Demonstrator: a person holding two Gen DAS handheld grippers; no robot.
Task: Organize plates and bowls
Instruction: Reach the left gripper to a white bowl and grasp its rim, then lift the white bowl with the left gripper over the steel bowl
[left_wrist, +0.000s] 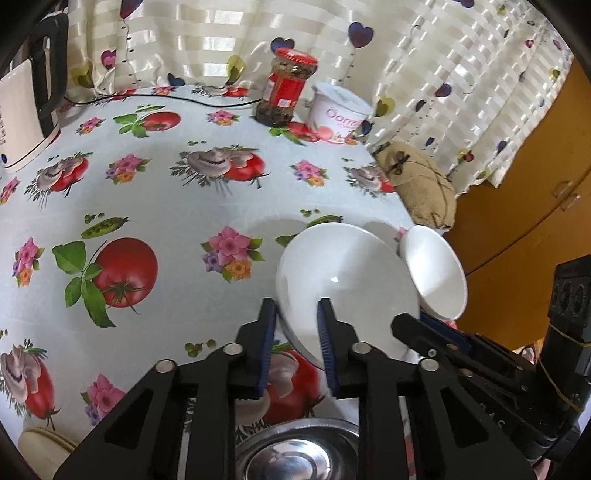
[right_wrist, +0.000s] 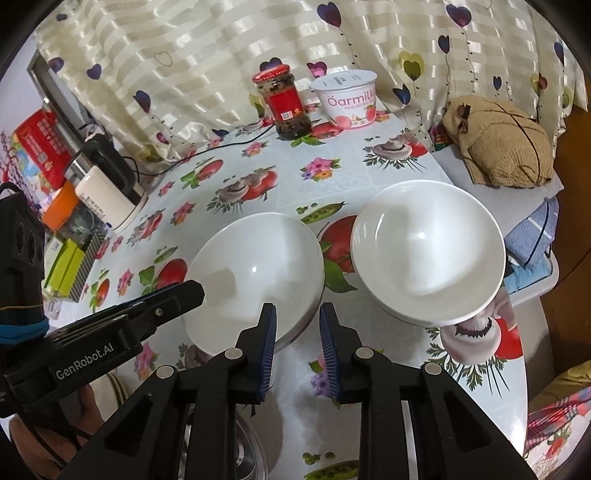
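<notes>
The left tongs (left_wrist: 297, 341) were black, angular and hinged with steel pins, their ribbed blue pads (left_wrist: 269, 347) set astride the rim of a smooth, glossy white bowl (left_wrist: 343, 284). One pad sat outside the wall and the other inside, but whether they actually pinched the rim could not be told. That bowl was round and deep, tilted toward the camera, just ahead of the pads. A second white bowl (left_wrist: 436, 271) of the same glazed look stood beyond it to the right, near the desk (left_wrist: 155, 192) edge.

The right tongs (right_wrist: 298, 345) hung over the desk with a narrow gap between their pads and nothing in them. Through that camera the first bowl (right_wrist: 258, 269) lay just ahead and left of the tips, with the left tongs (right_wrist: 192, 291) reaching onto its near-left rim, and the other bowl (right_wrist: 428, 251) ahead to the right, apart from it.

The desk wore a slick cloth printed with tomatoes, mushrooms and flowers. A shiny metal dish (left_wrist: 295, 454) sat below the left tongs. Far ahead stood a glass jar (right_wrist: 286, 105) with a red lid beside a round yogurt tub (right_wrist: 347, 98), and a coarse burlap bag (right_wrist: 498, 144) lay off to the right.
</notes>
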